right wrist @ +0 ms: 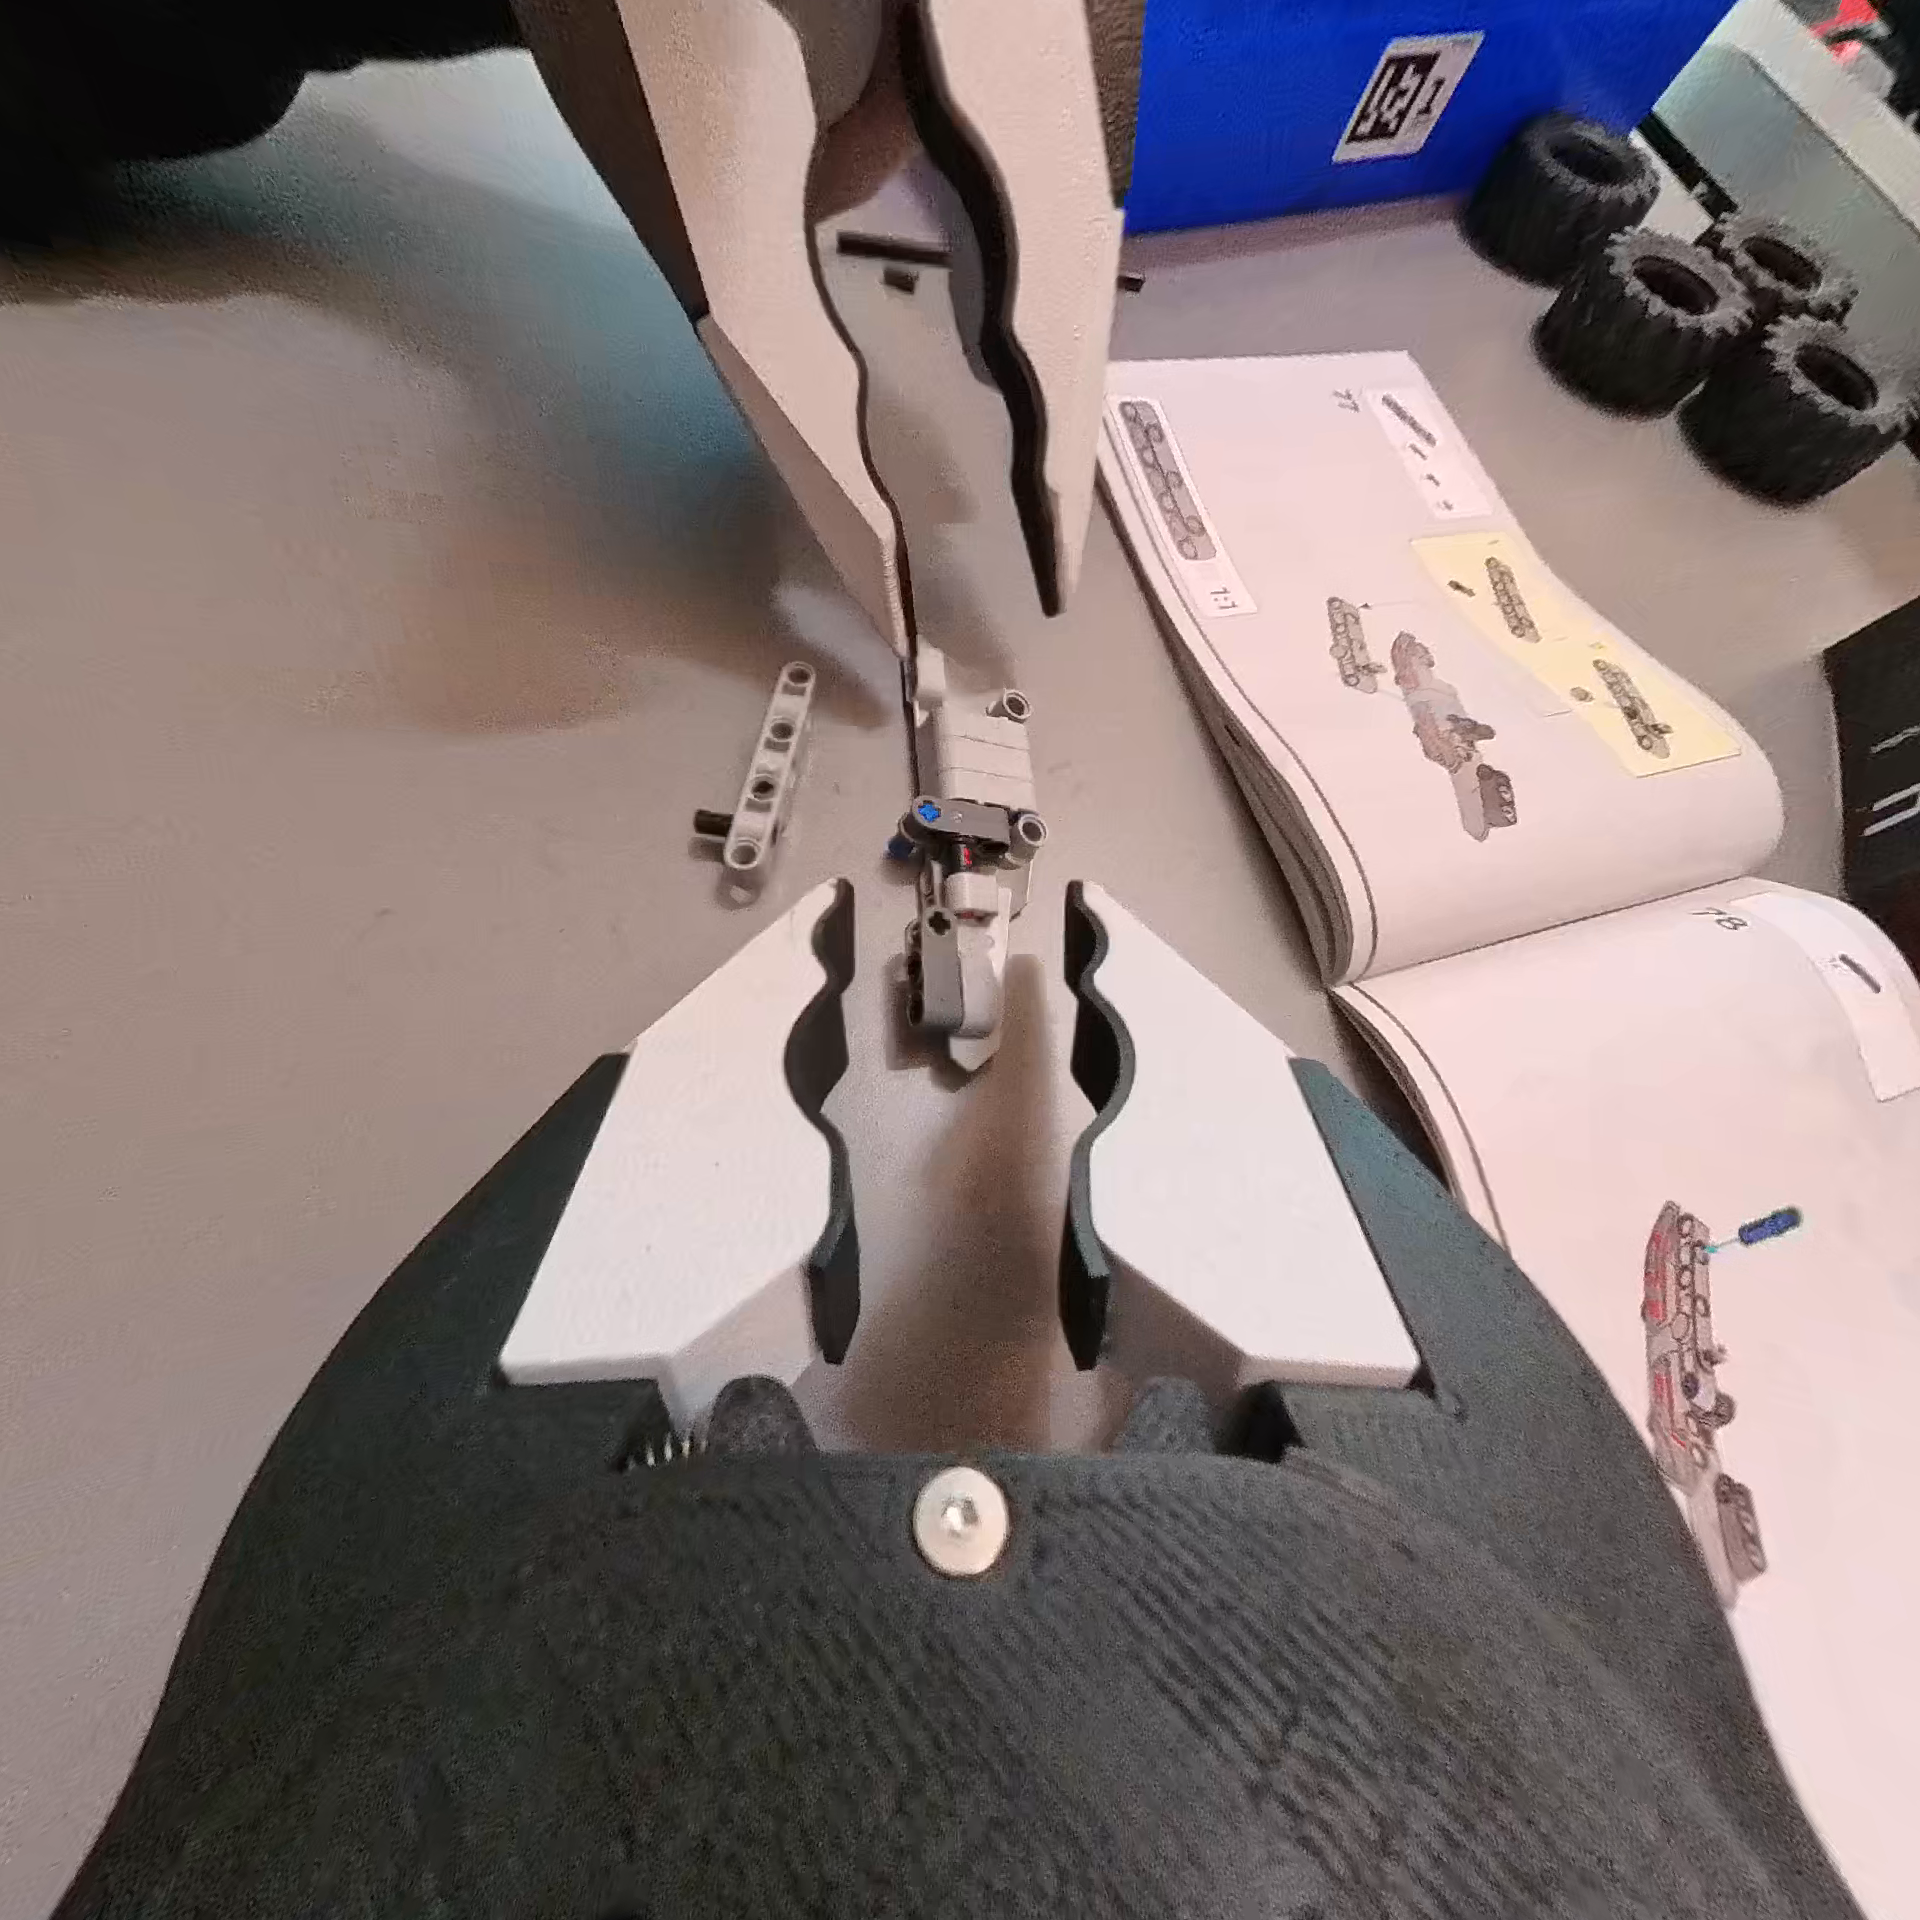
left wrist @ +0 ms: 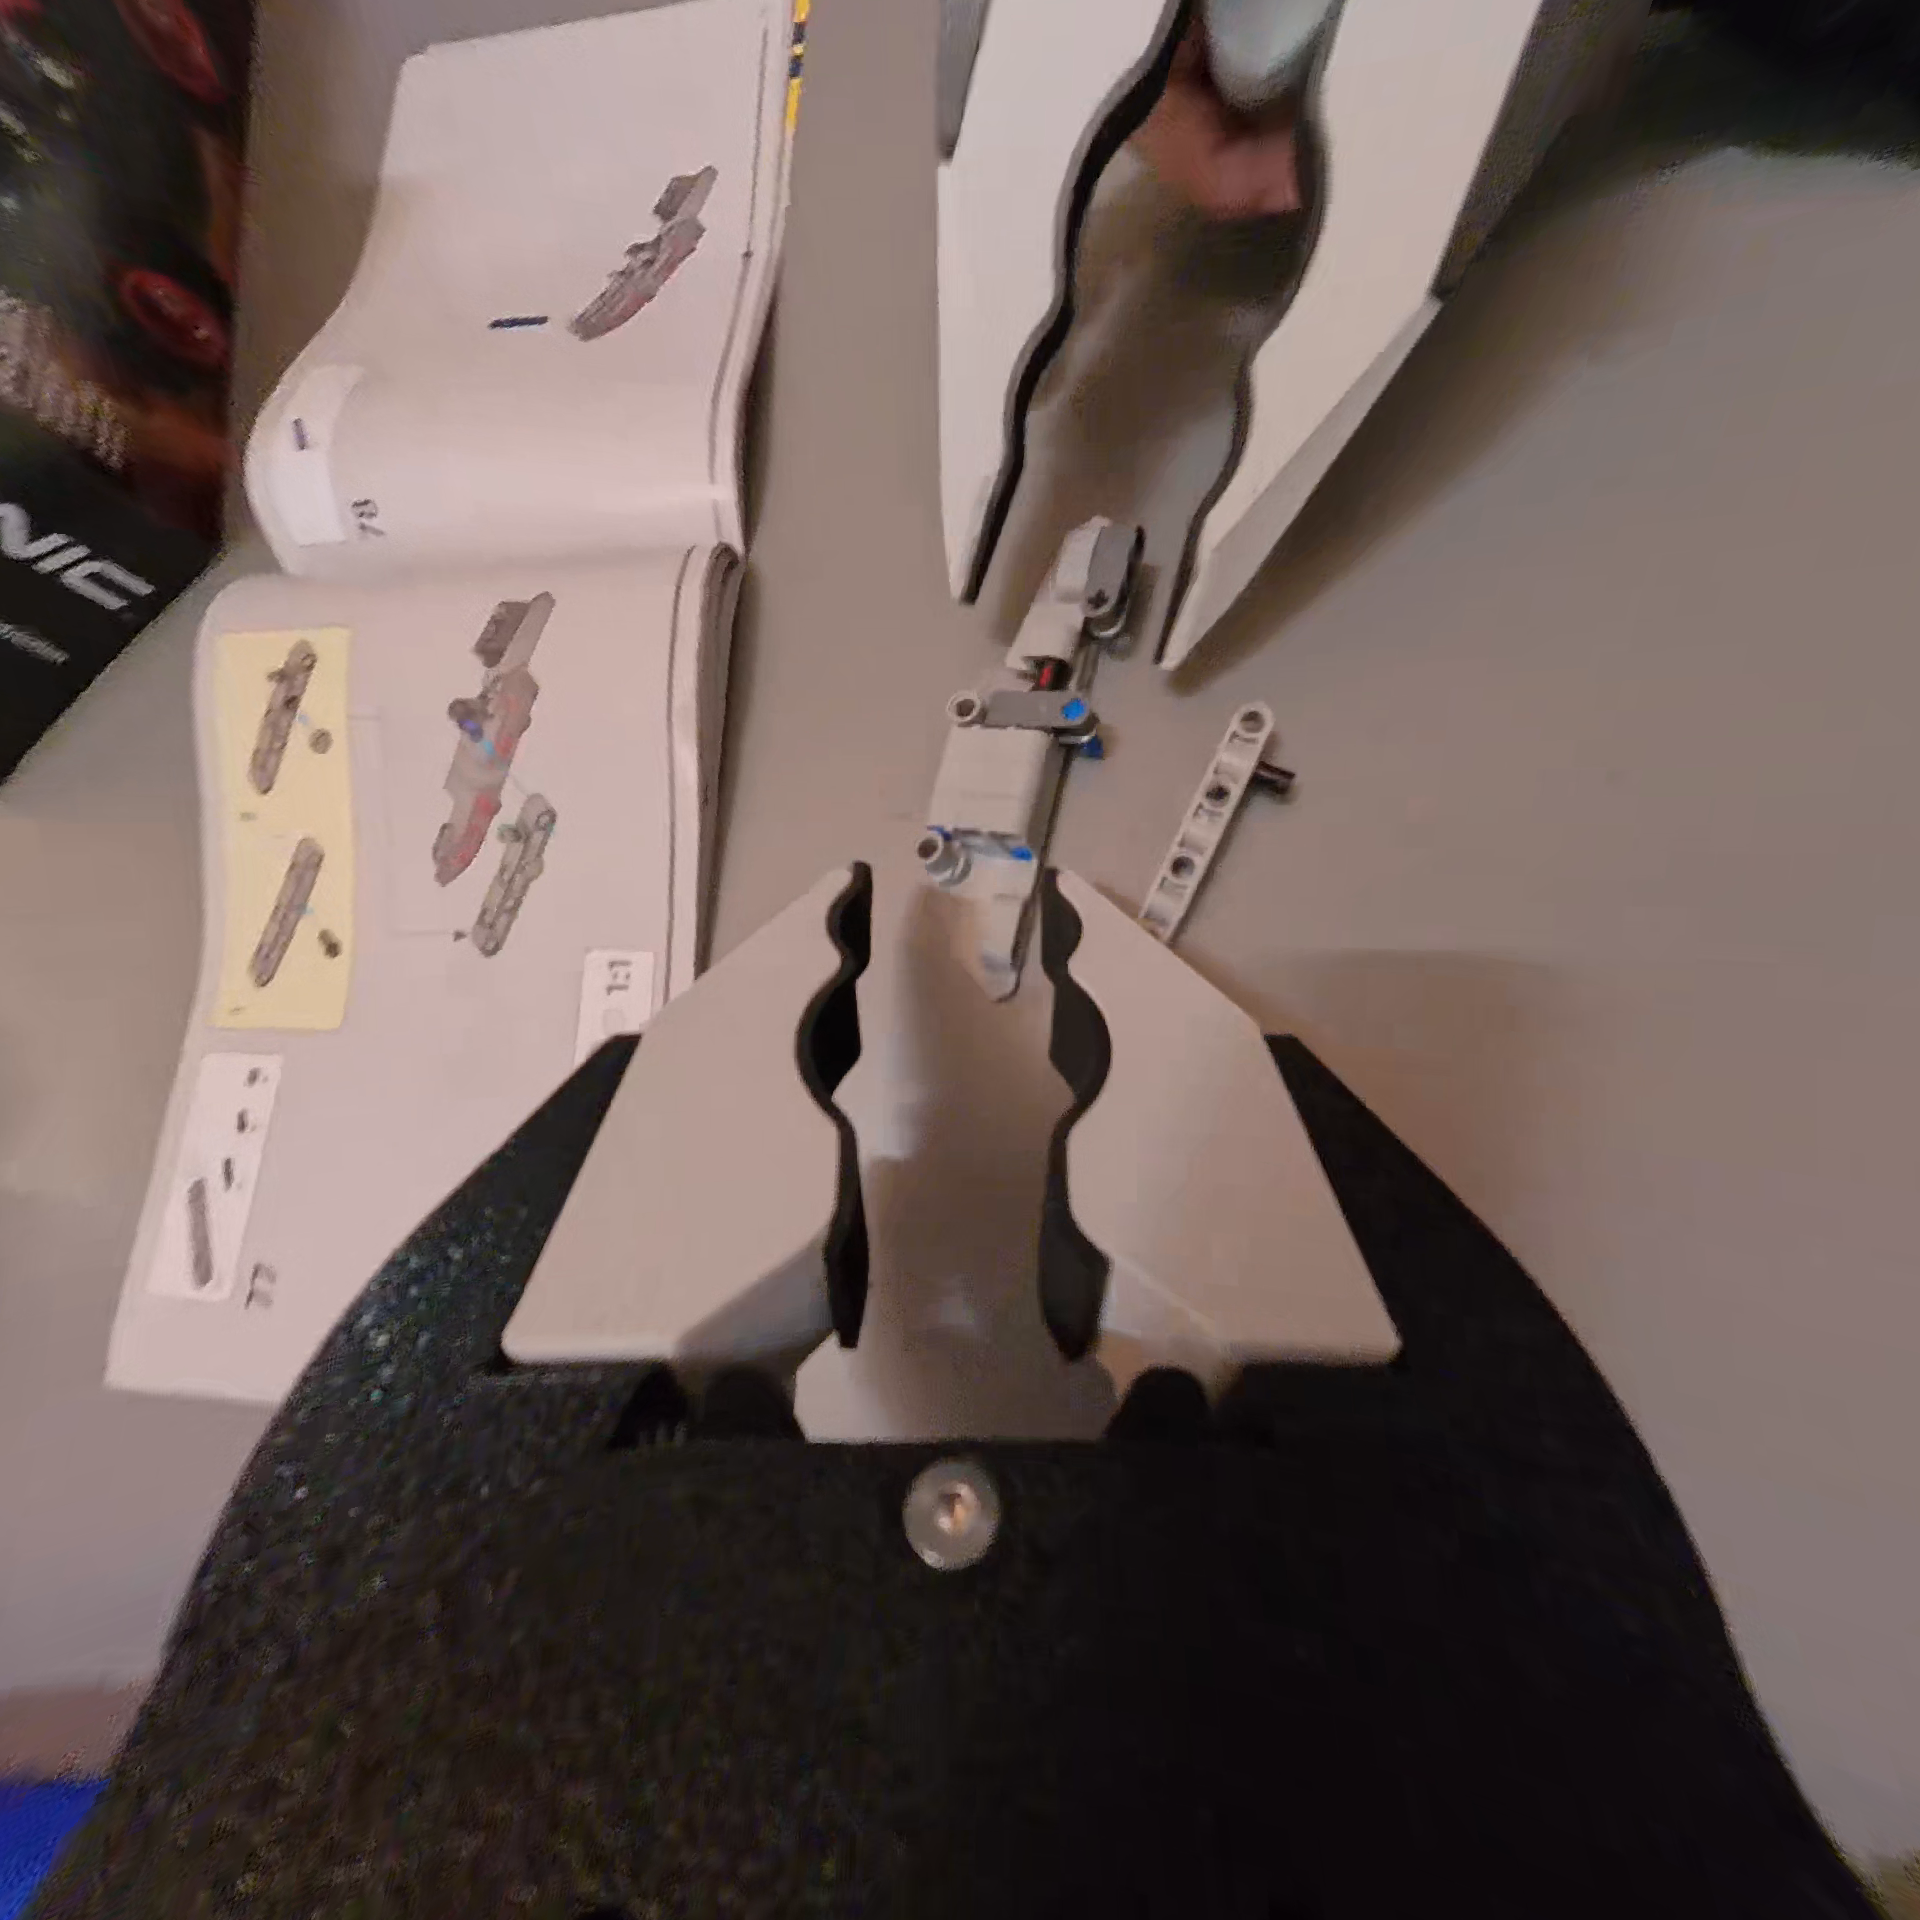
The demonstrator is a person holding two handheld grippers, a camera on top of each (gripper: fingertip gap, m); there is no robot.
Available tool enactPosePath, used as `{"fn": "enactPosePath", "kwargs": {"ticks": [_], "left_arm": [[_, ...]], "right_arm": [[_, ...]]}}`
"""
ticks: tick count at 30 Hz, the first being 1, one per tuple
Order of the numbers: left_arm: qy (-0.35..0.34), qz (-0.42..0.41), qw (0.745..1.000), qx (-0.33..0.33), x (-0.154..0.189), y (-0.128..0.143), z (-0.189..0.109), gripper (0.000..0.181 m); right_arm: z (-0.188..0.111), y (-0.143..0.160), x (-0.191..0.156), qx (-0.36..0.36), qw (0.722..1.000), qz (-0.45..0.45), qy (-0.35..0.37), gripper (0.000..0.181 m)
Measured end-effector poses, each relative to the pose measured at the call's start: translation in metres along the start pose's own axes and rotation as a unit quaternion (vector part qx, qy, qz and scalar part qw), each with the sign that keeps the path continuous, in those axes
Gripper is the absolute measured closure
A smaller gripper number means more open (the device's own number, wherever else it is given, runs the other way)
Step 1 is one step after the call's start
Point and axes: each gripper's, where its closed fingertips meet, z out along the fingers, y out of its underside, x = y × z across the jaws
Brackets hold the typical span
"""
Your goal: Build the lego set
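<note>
Left tool (left wrist: 954,894) and right tool (right wrist: 956,904), both with fingers spread, face each other over the grey assembly (right wrist: 966,862) lying between them on the bench (right wrist: 364,623), gripping nothing.

The left wrist view is taken from close above the bench (left wrist: 1558,623), looking forward along its own fingers (left wrist: 727,1122). The right wrist view is taken likewise, from the opposite side. The grey lego assembly (left wrist: 1023,748) (right wrist: 977,821) between them, the loose beam (left wrist: 1205,821) (right wrist: 769,790) and the open manual (left wrist: 468,727) (right wrist: 1455,665) are shared.
</note>
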Motion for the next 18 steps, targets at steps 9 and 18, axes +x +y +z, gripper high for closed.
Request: {"fn": "enactPosePath", "kwargs": {"ticks": [9,18], "left_arm": [[0.011,0.015,1.000,-0.004,0.004,0.007,0.016,0.158],[-0.015,0.083,0.994,0.070,0.014,-0.011,0.000,0.161]], "right_arm": [[0.008,0.005,-0.002,-0.017,0.999,-0.029,0.014,0.165],[-0.009,-0.011,-0.013,0.000,0.995,-0.081,0.065,0.164]]}}
